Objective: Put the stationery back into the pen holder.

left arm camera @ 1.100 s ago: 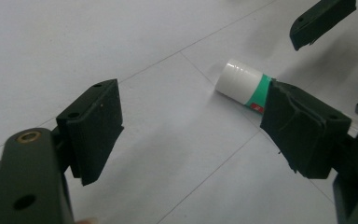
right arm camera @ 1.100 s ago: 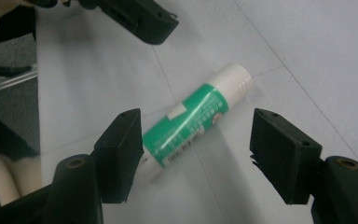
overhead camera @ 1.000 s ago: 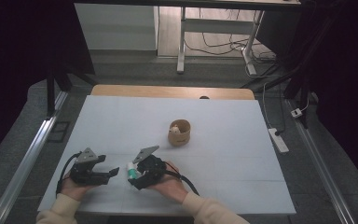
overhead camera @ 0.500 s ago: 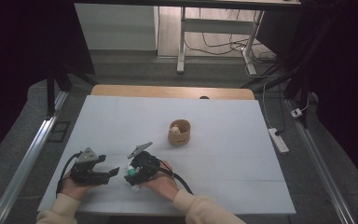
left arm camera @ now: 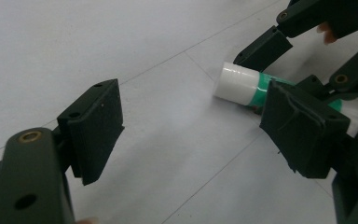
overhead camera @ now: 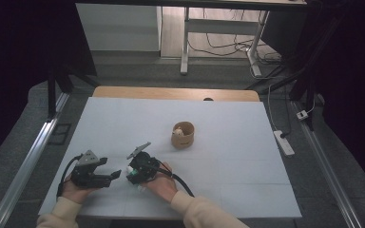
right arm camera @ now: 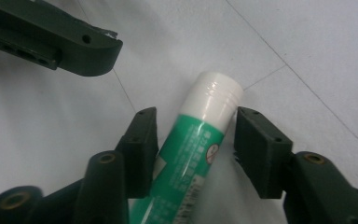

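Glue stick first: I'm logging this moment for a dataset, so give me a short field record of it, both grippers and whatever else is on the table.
glue stick: green body, white cap, lying on the table
table: white surface with thin seam lines
right gripper: open, one jaw on each side of the glue stick, small gaps visible, not clamped
left gripper: open, nothing between its jaws, aimed toward the glue stick
wooden cup: round, upright, farther up the table, apart from both grippers; contents too small to tell
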Demonstrator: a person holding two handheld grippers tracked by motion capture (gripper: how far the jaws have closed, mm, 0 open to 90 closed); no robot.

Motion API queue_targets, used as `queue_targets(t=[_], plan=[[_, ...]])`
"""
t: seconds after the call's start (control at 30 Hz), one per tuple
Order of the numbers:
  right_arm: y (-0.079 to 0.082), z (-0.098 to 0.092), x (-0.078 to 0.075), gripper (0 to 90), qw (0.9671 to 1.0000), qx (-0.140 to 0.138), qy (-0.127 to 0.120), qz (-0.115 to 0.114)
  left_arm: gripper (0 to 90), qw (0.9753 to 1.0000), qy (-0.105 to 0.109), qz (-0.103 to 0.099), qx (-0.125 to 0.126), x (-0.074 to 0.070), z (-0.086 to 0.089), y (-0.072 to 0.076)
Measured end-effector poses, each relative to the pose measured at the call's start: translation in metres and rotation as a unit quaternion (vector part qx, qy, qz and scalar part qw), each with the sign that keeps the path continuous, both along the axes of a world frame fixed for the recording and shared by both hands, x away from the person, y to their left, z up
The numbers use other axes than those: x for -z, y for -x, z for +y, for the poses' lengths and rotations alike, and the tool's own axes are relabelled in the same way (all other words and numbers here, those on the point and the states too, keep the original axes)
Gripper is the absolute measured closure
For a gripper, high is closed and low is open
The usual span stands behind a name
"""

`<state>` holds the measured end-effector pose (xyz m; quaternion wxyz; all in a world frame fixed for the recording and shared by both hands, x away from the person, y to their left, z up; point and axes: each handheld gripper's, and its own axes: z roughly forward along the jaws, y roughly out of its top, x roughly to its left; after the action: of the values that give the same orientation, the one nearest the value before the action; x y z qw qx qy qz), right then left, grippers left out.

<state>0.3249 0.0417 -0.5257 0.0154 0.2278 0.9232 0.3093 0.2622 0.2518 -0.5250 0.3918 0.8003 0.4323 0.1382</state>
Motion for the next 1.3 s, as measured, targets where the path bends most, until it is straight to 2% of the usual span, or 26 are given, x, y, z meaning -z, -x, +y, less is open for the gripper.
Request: queue_targets(t=[0.03, 0.07, 0.27, 0.33, 0.57, 0.6, 0.67, 0.77, 0.93, 0.97, 1.0, 1.03, 1.1, 1.13, 1.2, 1.3], plan=[[0.0, 0.0, 0.0, 60.9, 1.0, 0.004, -0.001, 0.005, 20.6, 1.0, 0.0, 0.0, 0.0, 0.0, 0.0, 0.0], [-0.002, -0.002, 0.0, 64.8, 1.0, 0.001, 0.003, -0.002, 20.6, 1.0, 0.001, 0.0, -0.001, 0.0, 0.0, 0.0], [-0.005, -0.003, -0.001, 65.1, 1.0, 0.0, 0.002, 0.005, 20.6, 1.0, 0.0, -0.001, -0.001, 0.0, 0.001, 0.0], [-0.007, -0.006, -0.003, 65.1, 0.9998, 0.003, -0.008, 0.018, 20.6, 1.0, 0.001, -0.002, -0.003, 0.0, 0.001, 0.0], [-0.01, -0.028, -0.027, 65.2, 0.9971, 0.005, -0.074, 0.012, 20.5, 1.0, -0.002, 0.0, -0.001, 0.001, 0.0, -0.001], [-0.01, -0.028, -0.027, 65.2, 0.9971, 0.005, -0.074, 0.012, 20.5, 1.0, -0.002, 0.0, -0.001, 0.001, 0.0, -0.001], [-0.012, -0.039, -0.036, 65.2, 0.9951, 0.004, -0.098, 0.007, 20.5, 1.0, -0.004, 0.0, -0.001, 0.001, 0.0, -0.001], [-0.013, -0.045, -0.041, 65.2, 0.994, 0.005, -0.109, 0.002, 20.5, 1.0, -0.004, 0.002, -0.001, 0.001, -0.001, -0.001], [-0.016, -0.061, -0.051, 65.2, 0.9891, -0.004, -0.147, -0.009, 20.4, 1.0, -0.009, 0.002, 0.0, 0.002, -0.002, -0.001], [-0.016, -0.061, -0.051, 65.2, 0.9891, -0.004, -0.147, -0.009, 20.4, 1.0, -0.01, 0.002, 0.0, 0.002, -0.002, -0.001], [-0.017, -0.065, -0.053, 65.2, 0.9869, -0.007, -0.161, -0.013, 20.3, 0.9999, -0.01, 0.003, 0.0, 0.002, -0.002, -0.001], [-0.017, -0.065, -0.053, 65.2, 0.9869, -0.007, -0.161, -0.013, 20.3, 0.9999, -0.01, 0.004, 0.0, 0.002, -0.002, -0.002], [-0.017, -0.069, -0.056, 65.2, 0.9848, -0.011, -0.173, -0.019, 20.3, 0.9999, -0.01, 0.004, 0.0, 0.003, -0.002, -0.002], [-0.017, -0.072, -0.059, 65.2, 0.9823, -0.015, -0.185, -0.026, 20.3, 0.9999, -0.01, 0.004, 0.0, 0.003, -0.002, -0.002], [-0.017, -0.075, -0.062, 65.2, 0.9796, -0.018, -0.198, -0.031, 20.3, 0.9999, -0.011, 0.005, -0.001, 0.003, -0.002, -0.002], [-0.019, -0.081, -0.065, 65.2, 0.9772, -0.019, -0.209, -0.035, 20.3, 0.9999, -0.012, 0.006, -0.001, 0.004, -0.003, -0.002]])
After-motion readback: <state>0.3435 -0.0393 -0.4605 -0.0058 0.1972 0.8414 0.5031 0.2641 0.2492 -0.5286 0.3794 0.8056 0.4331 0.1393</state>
